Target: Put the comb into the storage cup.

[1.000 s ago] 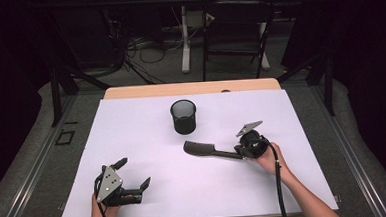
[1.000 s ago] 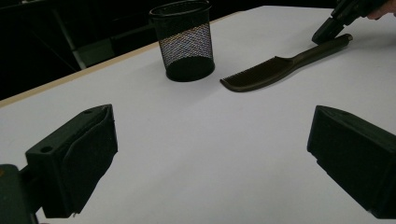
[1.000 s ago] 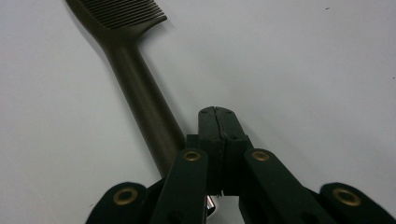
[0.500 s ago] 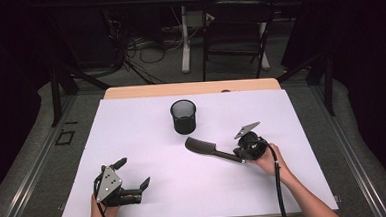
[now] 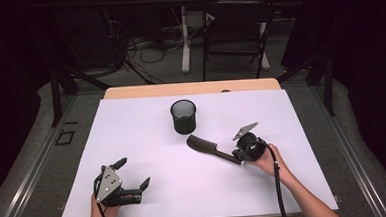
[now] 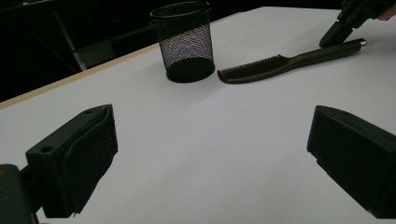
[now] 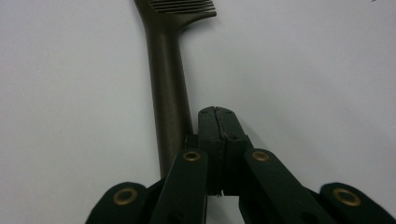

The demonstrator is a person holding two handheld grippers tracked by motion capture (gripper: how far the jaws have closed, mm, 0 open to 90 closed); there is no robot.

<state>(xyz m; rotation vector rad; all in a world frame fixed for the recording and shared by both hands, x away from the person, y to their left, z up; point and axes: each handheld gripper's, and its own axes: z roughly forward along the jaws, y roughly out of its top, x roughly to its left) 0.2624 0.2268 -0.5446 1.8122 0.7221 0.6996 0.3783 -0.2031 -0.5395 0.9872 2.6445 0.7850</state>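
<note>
Black comb [image 5: 210, 148] flat on white table [image 5: 132, 136], just beside mesh cup [image 5: 183, 116]; right gripper [image 7: 217, 114] shut on nothing, pressed against handle, likely nudging it cupward; left gripper [image 5: 133, 174] open, idle

Overhead view; two close gripper views

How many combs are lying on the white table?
1. The comb lies right of the mesh cup, its handle end beside the shut right gripper.
</note>
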